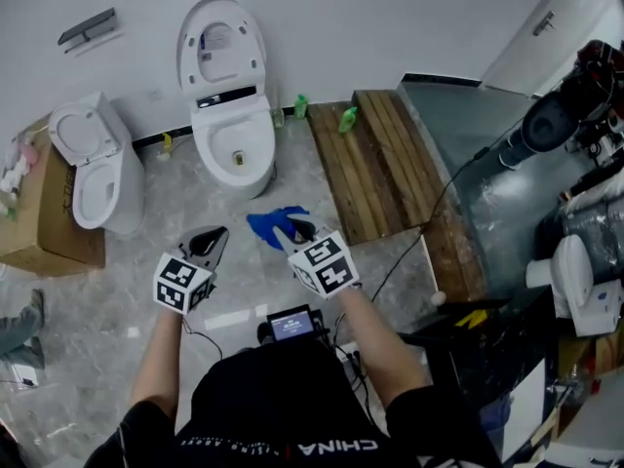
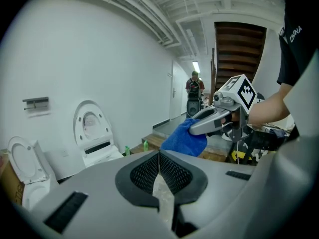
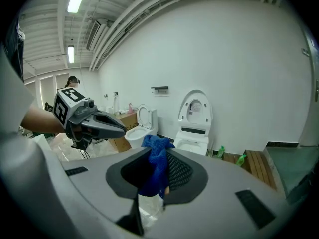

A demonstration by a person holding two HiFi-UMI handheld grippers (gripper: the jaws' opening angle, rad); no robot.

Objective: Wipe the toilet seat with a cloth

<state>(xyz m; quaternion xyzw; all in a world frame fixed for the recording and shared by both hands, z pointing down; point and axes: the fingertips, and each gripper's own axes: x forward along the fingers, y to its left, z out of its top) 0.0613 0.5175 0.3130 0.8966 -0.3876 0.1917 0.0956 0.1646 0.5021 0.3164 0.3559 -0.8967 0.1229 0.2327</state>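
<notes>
A white toilet [image 1: 234, 115] stands against the far wall with its lid raised and its seat down. My right gripper [image 1: 285, 230] is shut on a blue cloth [image 1: 276, 224], which bunches between its jaws in the right gripper view [image 3: 154, 163] and hangs ahead of the tips. My left gripper [image 1: 216, 234] is beside it on the left, shut with nothing in it [image 2: 159, 158]. Both grippers hover over the floor, well short of the toilet [image 3: 194, 128]. The left gripper view shows the right gripper [image 2: 214, 118] carrying the cloth [image 2: 182, 138].
A second white toilet [image 1: 93, 164] stands left beside a cardboard box [image 1: 39, 213]. A wooden platform [image 1: 380, 164] with green bottles [image 1: 347, 118] lies right of the main toilet. Dark equipment [image 1: 565, 125] and cables crowd the right. A person [image 2: 194, 86] stands far down the corridor.
</notes>
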